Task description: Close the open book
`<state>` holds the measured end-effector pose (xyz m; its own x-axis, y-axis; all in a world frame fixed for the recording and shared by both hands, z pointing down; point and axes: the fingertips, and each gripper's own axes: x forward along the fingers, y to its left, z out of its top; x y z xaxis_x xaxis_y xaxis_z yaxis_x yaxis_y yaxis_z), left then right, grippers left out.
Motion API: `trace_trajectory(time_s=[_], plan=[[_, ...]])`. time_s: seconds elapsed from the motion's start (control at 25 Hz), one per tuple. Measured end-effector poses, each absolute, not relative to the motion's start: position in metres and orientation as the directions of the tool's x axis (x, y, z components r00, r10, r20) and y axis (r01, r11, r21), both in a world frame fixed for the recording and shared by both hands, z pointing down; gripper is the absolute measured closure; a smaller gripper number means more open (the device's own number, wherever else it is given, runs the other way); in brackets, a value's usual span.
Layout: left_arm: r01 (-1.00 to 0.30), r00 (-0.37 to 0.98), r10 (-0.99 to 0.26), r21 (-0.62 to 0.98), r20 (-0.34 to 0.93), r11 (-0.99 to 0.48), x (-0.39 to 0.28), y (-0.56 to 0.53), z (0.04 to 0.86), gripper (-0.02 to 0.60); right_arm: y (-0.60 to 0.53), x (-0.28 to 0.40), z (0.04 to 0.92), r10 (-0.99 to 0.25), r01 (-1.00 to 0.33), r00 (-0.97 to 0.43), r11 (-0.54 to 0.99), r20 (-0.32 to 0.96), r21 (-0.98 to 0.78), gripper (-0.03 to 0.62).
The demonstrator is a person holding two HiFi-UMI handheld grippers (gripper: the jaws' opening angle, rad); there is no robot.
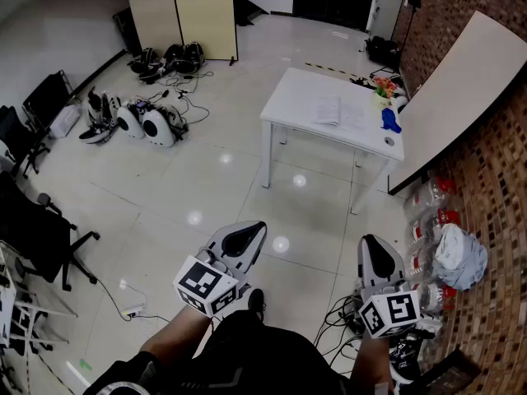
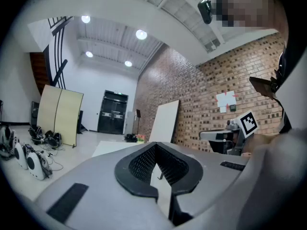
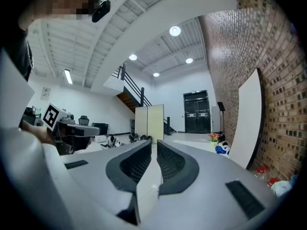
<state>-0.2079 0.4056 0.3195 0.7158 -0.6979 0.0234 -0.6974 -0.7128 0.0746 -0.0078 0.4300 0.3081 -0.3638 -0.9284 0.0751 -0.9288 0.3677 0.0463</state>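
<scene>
The open book (image 1: 329,111) lies flat, pages up, on a white table (image 1: 296,95) across the room, far ahead of both grippers. My left gripper (image 1: 251,228) is held close to my body at the lower middle of the head view, level, its jaws shut with nothing between them (image 2: 155,145). At the lower right, my right gripper (image 1: 368,242) is also level and shut on nothing (image 3: 154,142). Both point toward the table (image 2: 120,148), well short of it. The book does not show in either gripper view.
A blue object (image 1: 390,120) and flowers (image 1: 383,86) sit at the table's right end. A white board (image 1: 461,81) leans on the brick wall. Bags and bottles (image 1: 449,253) line the wall, cables (image 1: 342,311) trail by my feet, office chairs (image 1: 33,220) stand left, and gear (image 1: 140,122) lies on the floor.
</scene>
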Motion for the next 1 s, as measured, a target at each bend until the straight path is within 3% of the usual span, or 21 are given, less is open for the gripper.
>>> trace_trajectory(time_s=[0.28, 1.0], plan=[[-0.670, 0.741, -0.672, 0.095, 0.014, -0.737, -0.240, 0.308, 0.318, 0.588, 0.331, -0.038, 0.307, -0.937, -0.939, -0.335, 0.340, 0.102, 0.042, 0.589], [-0.635, 0.772, -0.633, 0.127, 0.057, -0.762, -0.221, 0.171, 0.343, 0.588, 0.185, -0.053, 0.322, -0.916, -0.921, -0.371, 0.384, 0.154, 0.064, 0.589]])
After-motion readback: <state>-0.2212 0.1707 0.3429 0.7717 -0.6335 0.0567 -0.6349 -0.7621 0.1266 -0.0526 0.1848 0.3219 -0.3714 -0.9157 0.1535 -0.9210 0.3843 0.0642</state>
